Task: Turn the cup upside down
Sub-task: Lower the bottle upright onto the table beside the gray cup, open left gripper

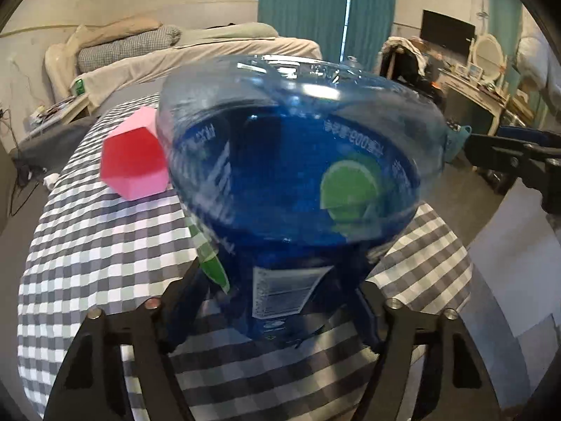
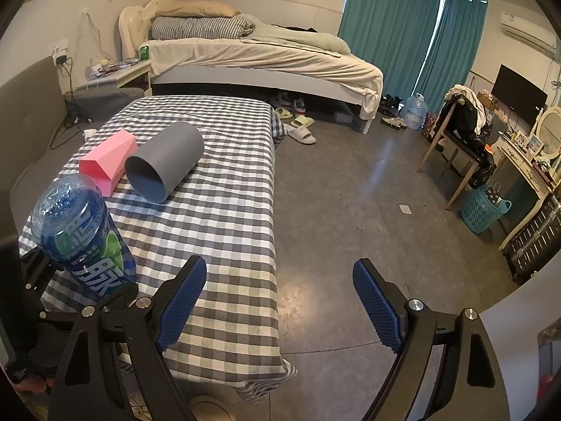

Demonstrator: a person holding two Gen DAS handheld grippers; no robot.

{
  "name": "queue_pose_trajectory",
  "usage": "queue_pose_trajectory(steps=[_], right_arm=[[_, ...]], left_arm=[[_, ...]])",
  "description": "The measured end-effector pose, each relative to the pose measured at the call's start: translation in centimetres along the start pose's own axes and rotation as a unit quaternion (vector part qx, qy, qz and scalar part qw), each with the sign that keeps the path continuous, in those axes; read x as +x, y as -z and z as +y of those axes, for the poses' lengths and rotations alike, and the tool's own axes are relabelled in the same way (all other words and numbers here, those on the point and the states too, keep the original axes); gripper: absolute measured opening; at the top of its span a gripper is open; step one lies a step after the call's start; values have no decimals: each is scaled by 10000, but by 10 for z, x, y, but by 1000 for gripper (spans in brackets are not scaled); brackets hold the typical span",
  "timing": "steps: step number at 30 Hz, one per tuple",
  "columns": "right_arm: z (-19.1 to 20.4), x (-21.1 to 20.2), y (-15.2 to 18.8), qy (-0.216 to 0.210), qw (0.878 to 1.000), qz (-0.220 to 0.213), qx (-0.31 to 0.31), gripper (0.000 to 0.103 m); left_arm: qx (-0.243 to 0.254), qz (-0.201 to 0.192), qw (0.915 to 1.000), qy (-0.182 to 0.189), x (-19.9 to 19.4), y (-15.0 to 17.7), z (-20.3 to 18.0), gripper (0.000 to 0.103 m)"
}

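Note:
My left gripper (image 1: 280, 298) is shut on a blue plastic drink bottle (image 1: 291, 161) with a green lime label, held above the checked table. The bottle fills the left wrist view and looks motion-blurred. In the right wrist view the same bottle (image 2: 80, 231) stands tilted at the lower left, its base end uppermost. A grey cup (image 2: 164, 161) lies on its side on the table, with its open mouth facing me. A pink faceted cup (image 2: 105, 165) lies on its side just left of it, touching or nearly so. My right gripper (image 2: 280, 273) hangs open over the table's right edge, holding nothing.
The table (image 2: 228, 210) carries a grey-and-white checked cloth. A bed (image 2: 263, 59) stands behind it, with slippers (image 2: 298, 129) on the floor. A chair (image 2: 459, 133), a blue basket (image 2: 484, 210) and a dresser are at the right. The pink cup (image 1: 135, 161) shows left of the bottle.

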State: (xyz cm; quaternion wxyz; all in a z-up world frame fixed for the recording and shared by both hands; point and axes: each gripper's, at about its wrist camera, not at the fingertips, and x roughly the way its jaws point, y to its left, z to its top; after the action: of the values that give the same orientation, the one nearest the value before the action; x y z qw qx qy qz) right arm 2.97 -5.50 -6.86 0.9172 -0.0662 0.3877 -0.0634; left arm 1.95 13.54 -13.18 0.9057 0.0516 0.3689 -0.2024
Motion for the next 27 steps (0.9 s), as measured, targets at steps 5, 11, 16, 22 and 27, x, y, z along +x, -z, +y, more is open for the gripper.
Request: queue_pose_trajectory(steps=[5,11,16,22,27], right_arm=[[3,5,1,-47,10000,59,7,86],[4,10,2,-77,9999,114,6,86],[4,13,2,-122,9998,141,30,86],[6,9,8,-294,9995,112,58,86],[14,-5,14,-383,9993,23,-11,86]], left_arm=[[106,-94,9998,-111,5,-4,0,72],[-67,41,9993,-368,19,-18,8,72],[-83,54,9991,-403,19,-19,5,74],[43,161,9993,-323,0,-14,2,84],[27,133,9997,-191,-22,-7,6,84]])
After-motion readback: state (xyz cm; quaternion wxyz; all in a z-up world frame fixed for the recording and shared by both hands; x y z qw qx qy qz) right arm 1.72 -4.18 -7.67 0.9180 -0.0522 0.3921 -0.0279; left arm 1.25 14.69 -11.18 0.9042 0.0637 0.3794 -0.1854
